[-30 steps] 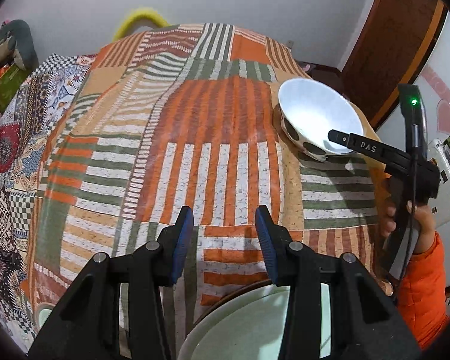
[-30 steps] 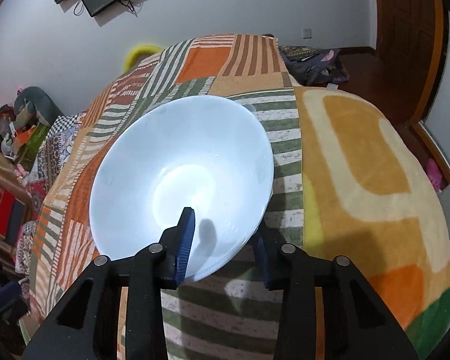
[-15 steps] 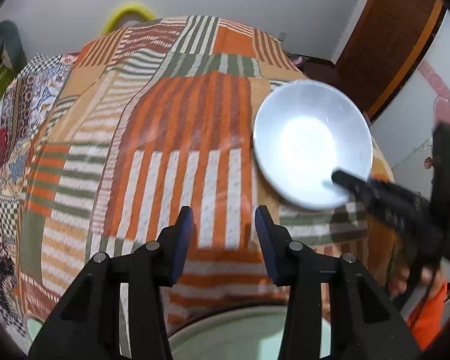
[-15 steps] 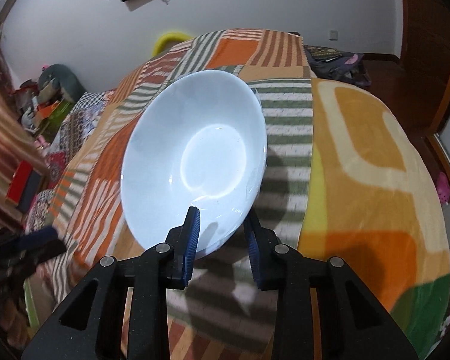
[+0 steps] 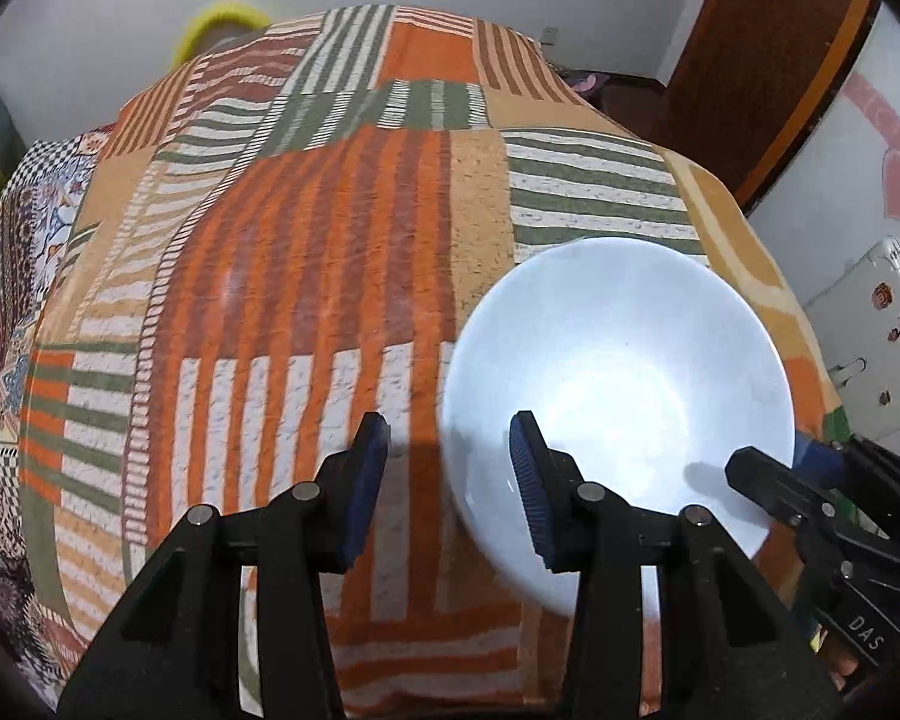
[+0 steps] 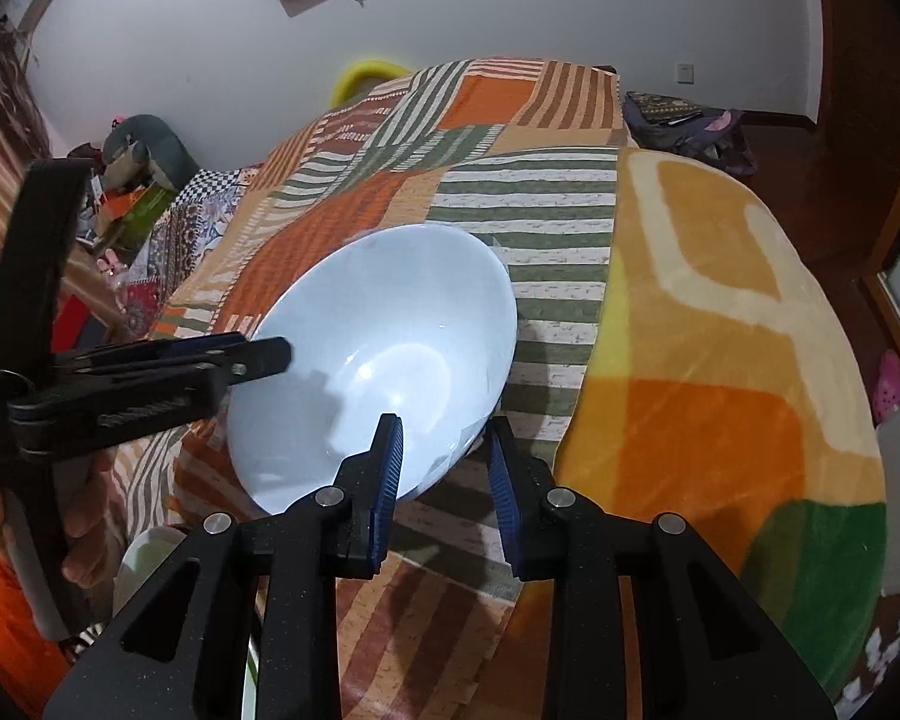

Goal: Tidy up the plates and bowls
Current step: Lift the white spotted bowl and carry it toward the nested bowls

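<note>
Right gripper (image 6: 444,468) fingers pinch the near rim of the white bowl (image 6: 384,360), one pad inside, one outside; jaws have just been closing on it. Bowl tilted, held above the striped blanket (image 6: 708,324). Left gripper (image 5: 447,480) jaws parted, unclenched, nothing between them; its right finger (image 5: 531,480) overlaps the bowl's left edge, contact unclear.

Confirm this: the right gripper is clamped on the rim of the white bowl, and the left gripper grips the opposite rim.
Half right. The right gripper is clamped on the white bowl's rim, but the left gripper grips nothing; the left wrist view shows its jaws open, only straddling the bowl's rim.
</note>
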